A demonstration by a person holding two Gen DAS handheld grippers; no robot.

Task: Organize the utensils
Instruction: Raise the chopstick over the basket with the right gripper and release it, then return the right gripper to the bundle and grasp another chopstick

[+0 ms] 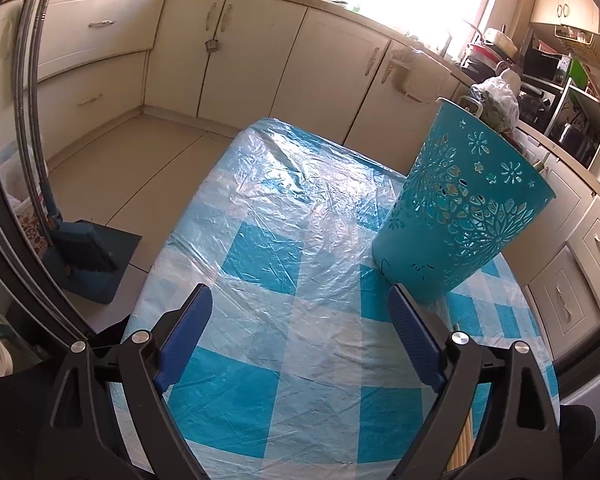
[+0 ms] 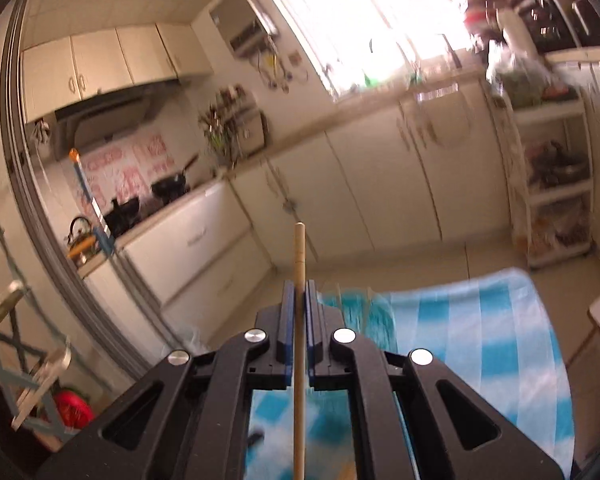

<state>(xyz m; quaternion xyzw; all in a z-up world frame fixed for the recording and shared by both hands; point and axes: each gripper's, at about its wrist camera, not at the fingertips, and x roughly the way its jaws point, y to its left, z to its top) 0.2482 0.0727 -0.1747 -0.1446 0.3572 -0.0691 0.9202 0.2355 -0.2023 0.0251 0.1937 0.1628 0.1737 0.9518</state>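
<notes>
While right tongs (image 2: 299, 292) pinch probable chopstick (image 2: 299, 248); left tongs (image 1: 300, 300) agape.

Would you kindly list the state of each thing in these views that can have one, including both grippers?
Left gripper: open, empty, above the table.
Right gripper: shut on the wooden stick.
Wooden stick: clamped between the pads, its end jutting past the fingertips.
Teal basket: upright on the table, by the left gripper's right finger; contents hidden.
Checked tablecloth: spread over the table, under wrinkled clear plastic.
Lower cabinet doors: closed.
</notes>
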